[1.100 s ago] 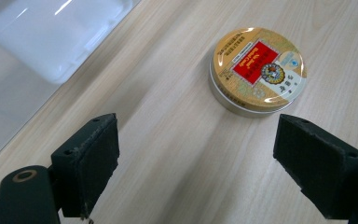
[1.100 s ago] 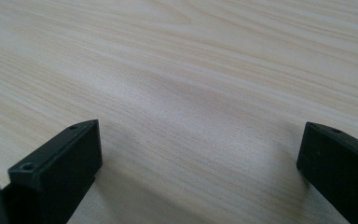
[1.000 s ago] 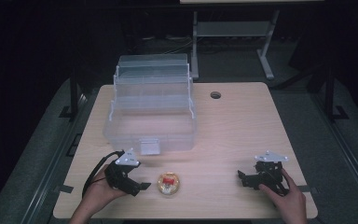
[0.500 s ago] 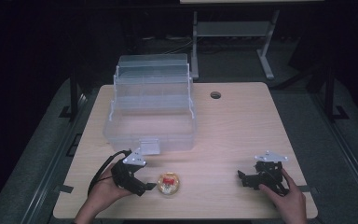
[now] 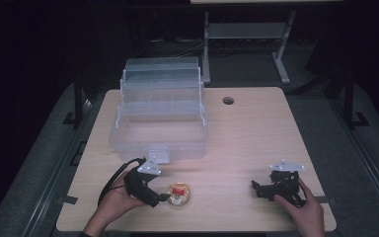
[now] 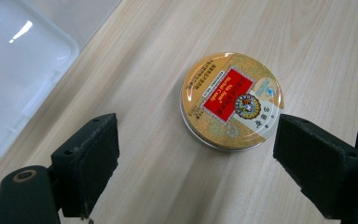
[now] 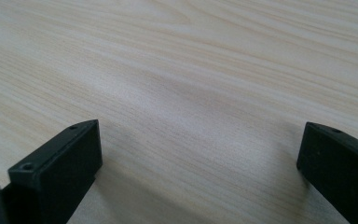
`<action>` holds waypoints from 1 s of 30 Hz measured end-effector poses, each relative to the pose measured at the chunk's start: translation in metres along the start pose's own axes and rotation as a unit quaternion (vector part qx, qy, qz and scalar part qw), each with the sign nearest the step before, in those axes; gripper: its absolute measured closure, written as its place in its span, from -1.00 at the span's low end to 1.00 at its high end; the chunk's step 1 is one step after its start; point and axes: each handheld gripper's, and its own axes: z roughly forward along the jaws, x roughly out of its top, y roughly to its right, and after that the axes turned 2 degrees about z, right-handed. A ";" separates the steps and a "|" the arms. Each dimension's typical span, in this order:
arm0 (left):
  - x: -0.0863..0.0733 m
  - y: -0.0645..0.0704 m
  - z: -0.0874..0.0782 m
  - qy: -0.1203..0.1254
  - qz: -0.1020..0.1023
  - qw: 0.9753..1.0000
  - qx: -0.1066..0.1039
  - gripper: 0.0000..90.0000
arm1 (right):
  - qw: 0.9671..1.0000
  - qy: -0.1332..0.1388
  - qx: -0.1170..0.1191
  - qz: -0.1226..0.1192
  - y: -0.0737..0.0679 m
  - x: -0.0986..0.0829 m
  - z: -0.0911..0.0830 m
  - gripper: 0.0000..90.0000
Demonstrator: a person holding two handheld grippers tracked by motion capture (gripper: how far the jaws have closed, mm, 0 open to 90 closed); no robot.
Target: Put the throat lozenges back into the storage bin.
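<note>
Showing unreadable red label: tin (image 6: 230, 100).

Tin (image 5: 179, 193) on table (image 5: 256, 133), in front of box (image 5: 159, 123).

The tin's (image 6: 230, 100) label print is too small to read.

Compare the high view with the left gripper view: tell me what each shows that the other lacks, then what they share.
High view alone: the whole table, the open clear box with its raised tiers, the right gripper in a hand, resting apart near the front right, and the shelf behind the table.

Left gripper view alone: the tin's red label with gold print, and the left gripper jaws standing open on either side of it, not touching.

Both: the tin on the wood, the left gripper next to it, and part of the box.
</note>
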 end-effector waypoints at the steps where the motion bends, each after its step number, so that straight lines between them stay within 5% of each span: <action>1: 0.000 0.000 0.000 -0.001 0.001 1.000 -0.001 -0.70 | 1.000 0.000 0.000 0.000 0.000 0.000 0.000 -1.00; 30: 0.023 0.006 0.017 -0.044 0.033 0.998 -0.023 -0.70 | 1.000 0.000 0.000 0.000 0.000 0.000 0.000 -1.00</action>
